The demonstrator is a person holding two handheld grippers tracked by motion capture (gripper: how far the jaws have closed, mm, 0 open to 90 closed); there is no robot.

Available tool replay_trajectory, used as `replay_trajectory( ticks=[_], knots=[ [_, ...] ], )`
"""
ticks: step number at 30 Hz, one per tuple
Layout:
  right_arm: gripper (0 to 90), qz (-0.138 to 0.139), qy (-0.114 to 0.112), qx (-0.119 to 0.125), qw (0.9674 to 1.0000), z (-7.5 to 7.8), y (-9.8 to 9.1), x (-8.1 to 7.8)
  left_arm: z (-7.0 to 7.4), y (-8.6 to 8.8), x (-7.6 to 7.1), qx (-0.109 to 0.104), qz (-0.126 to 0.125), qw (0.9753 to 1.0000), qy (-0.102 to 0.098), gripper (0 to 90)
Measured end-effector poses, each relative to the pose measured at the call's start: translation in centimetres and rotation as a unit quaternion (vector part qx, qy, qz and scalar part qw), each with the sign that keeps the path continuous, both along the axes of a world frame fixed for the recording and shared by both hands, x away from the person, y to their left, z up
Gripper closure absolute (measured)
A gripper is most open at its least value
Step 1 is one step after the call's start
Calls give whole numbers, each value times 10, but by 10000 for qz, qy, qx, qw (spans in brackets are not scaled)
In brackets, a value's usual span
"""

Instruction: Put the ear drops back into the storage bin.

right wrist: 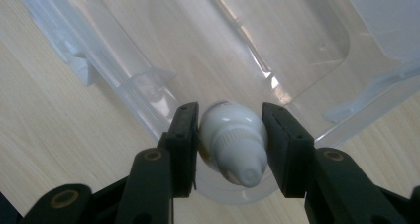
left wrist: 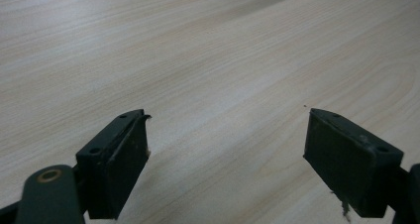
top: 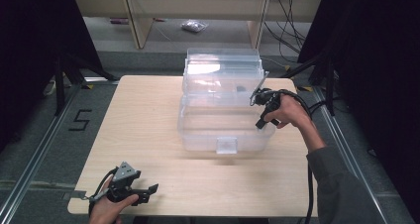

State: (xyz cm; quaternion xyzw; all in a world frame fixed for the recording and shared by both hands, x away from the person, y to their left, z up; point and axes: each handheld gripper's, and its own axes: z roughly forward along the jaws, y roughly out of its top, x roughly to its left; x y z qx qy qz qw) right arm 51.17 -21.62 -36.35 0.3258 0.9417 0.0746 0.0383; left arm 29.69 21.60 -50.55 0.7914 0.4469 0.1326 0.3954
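A clear plastic storage box [top: 198, 135] stands on the wooden table [top: 148, 120], its lid [top: 223, 65] raised at the back. My right gripper [top: 261, 123] hangs at the box's right rim, jaws pointing down. In the right gripper view it [right wrist: 230, 110] is shut on a small white bottle [right wrist: 233, 140] with a ribbed cap, held above a rounded corner of the box [right wrist: 143, 95]. At the table's front left edge my left gripper [top: 150, 193] stays low over the wood. Its jaws [left wrist: 225, 115] stand open with nothing between them.
A latch tab [top: 226, 145] sticks out from the box's front wall. Bare table [left wrist: 208, 50] lies between my left gripper and the box. Black cables [top: 307, 105] trail from my right gripper. Beyond the table are shelf legs and a small bag [top: 193, 26] on the floor.
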Motion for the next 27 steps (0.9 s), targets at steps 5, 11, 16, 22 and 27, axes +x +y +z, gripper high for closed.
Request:
replay_trajectory(
  ticks=[5,11,16,22,27],
  knots=[
    [601,-27,42,53,10000,-5,1,2,1,1,0,60,-48,10000,43,164],
    [601,4,102,30,9999,-17,1,3,1,0,0,35,-25,10000,33,164],
    [601,-18,135,-2,9999,-19,1,5,1,0,0,-9,11,10000,12,164],
    [601,-73,152,-7,9999,-29,-3,7,1,1,0,37,-24,10000,21,164],
    [601,-76,159,-31,9998,-33,-4,7,1,0,0,-10,8,10000,12,164]
  ],
)
